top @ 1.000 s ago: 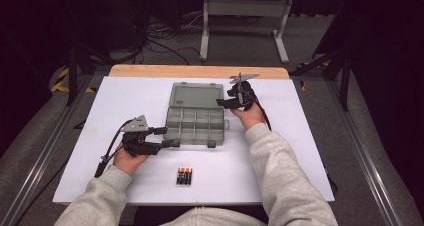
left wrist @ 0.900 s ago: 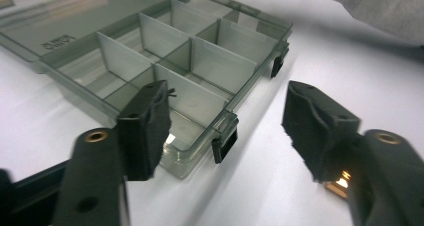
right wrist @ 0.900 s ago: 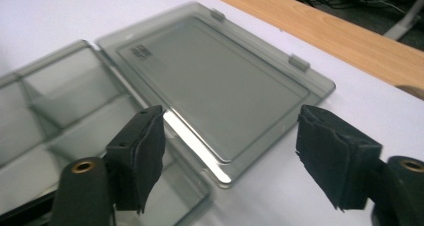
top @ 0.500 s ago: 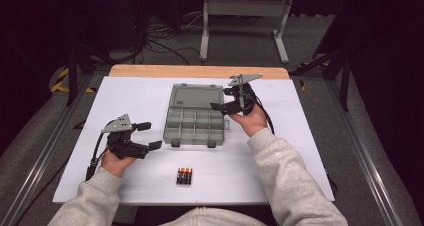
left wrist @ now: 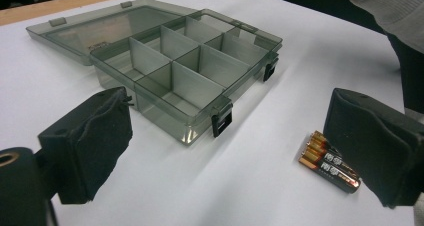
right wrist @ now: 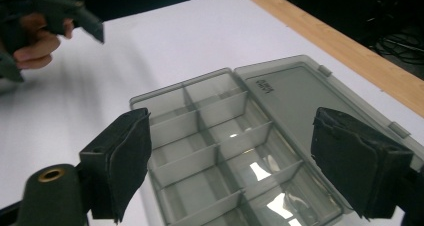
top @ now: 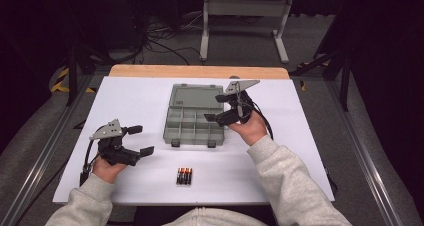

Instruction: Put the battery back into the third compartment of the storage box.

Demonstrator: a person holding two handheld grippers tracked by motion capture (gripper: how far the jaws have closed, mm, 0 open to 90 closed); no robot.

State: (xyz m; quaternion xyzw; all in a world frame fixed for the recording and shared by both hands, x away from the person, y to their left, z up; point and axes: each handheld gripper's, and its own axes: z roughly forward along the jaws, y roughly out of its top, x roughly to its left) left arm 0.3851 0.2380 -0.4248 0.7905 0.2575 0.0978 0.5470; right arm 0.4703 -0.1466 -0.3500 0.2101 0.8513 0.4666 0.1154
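A smoky-grey compartment box (top: 192,126) lies open mid-table, its lid (top: 196,95) flat on the far side and its cells empty. Three batteries (top: 184,176) lie side by side near the front edge. My left gripper (top: 141,140) hovers left of the box, open, its jaws just having been opening with nothing between them. In the left gripper view its wide jaws frame the box (left wrist: 185,71) and the batteries (left wrist: 330,161). My right gripper (top: 215,108) hangs over the box's right side, open, jaws likewise just opening and empty. The right gripper view looks down on the box (right wrist: 215,146).
The white table (top: 310,151) has a wooden strip (top: 200,71) along its far edge. A metal stand (top: 245,8) and cables lie on the dark floor beyond. The left hand with its gripper (right wrist: 60,11) appears far off in the right gripper view.
The left gripper drew back leftward from the box's left edge and spread its jaws. The right gripper lifted and came nearer over the box's right side, jaws wider.
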